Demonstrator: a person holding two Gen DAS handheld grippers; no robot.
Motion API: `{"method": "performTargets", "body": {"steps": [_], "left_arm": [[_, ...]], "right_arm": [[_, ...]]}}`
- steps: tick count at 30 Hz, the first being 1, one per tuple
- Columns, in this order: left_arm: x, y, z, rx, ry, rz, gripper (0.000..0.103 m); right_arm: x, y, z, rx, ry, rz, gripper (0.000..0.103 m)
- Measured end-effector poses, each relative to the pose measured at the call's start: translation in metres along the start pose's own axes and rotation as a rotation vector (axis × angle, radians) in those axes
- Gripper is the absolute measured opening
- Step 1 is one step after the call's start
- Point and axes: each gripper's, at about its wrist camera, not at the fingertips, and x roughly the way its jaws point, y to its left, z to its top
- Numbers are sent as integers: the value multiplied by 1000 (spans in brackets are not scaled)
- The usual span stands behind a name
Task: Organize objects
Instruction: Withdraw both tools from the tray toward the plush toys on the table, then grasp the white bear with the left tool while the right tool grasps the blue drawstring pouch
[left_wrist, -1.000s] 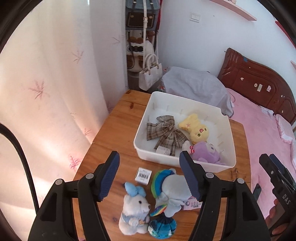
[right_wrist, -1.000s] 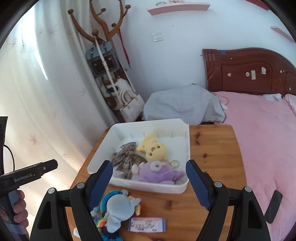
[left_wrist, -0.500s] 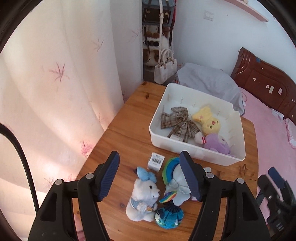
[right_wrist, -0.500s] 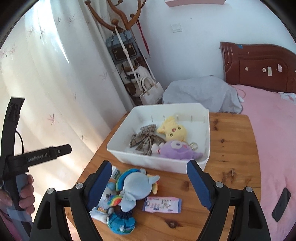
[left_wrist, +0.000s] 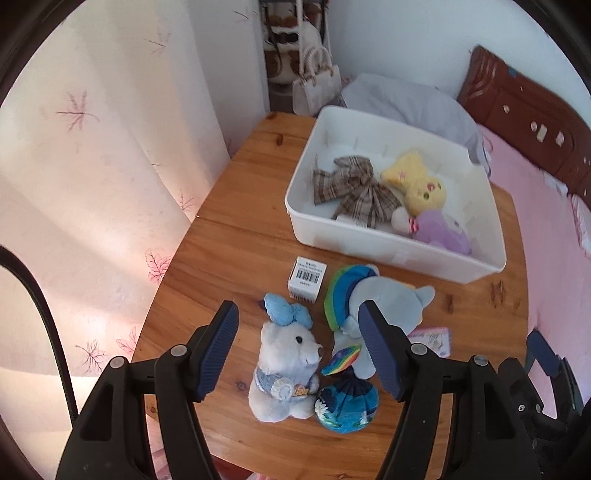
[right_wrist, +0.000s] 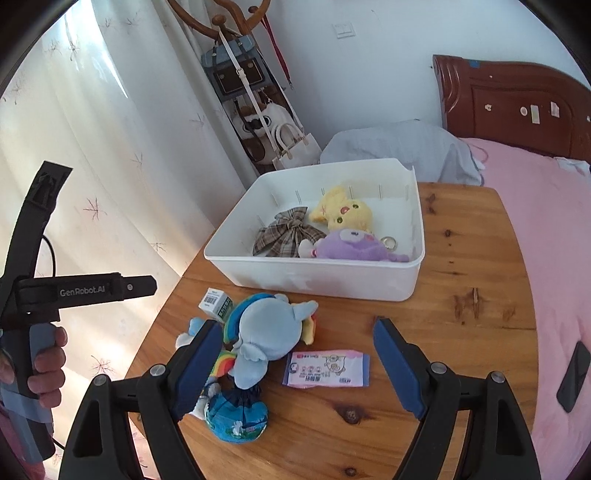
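On the wooden table lie a white bear (left_wrist: 284, 369) with a blue bow, a blue pony plush (left_wrist: 380, 302) with a rainbow mane, a blue pouch (left_wrist: 347, 404), a small barcoded box (left_wrist: 307, 277) and a pink packet (right_wrist: 327, 369). The white bin (left_wrist: 399, 254) behind them holds a plaid bow (left_wrist: 354, 184), a yellow plush (left_wrist: 417, 182) and a purple plush (left_wrist: 439, 230). My left gripper (left_wrist: 301, 347) hangs open above the bear. My right gripper (right_wrist: 297, 365) is open over the pony (right_wrist: 266, 332) and the packet. Neither holds anything.
A pale curtain (left_wrist: 110, 166) hangs along the table's left side. A coat rack with bags (right_wrist: 255, 92) and a grey-covered bundle (right_wrist: 399, 147) stand behind the table. A pink bed (right_wrist: 554, 229) lies to the right, with a black phone (right_wrist: 574, 376) on it.
Both grippers have come down toward the table and tipped more steeply, so the loose toys look larger. The toys and the bin have not moved.
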Motion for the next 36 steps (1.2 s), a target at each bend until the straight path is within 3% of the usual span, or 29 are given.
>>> {"method": "performTargets", "body": {"steps": [18, 21, 36], "left_arm": [[69, 1, -19, 195, 249, -20, 73], [78, -1, -22, 240, 273, -22, 73], [114, 5, -30, 382, 377, -90, 75]], "right_arm": [[36, 25, -30, 97, 64, -83, 89], [44, 33, -33, 107, 71, -100, 103], [69, 63, -63, 141, 136, -155, 103]]}}
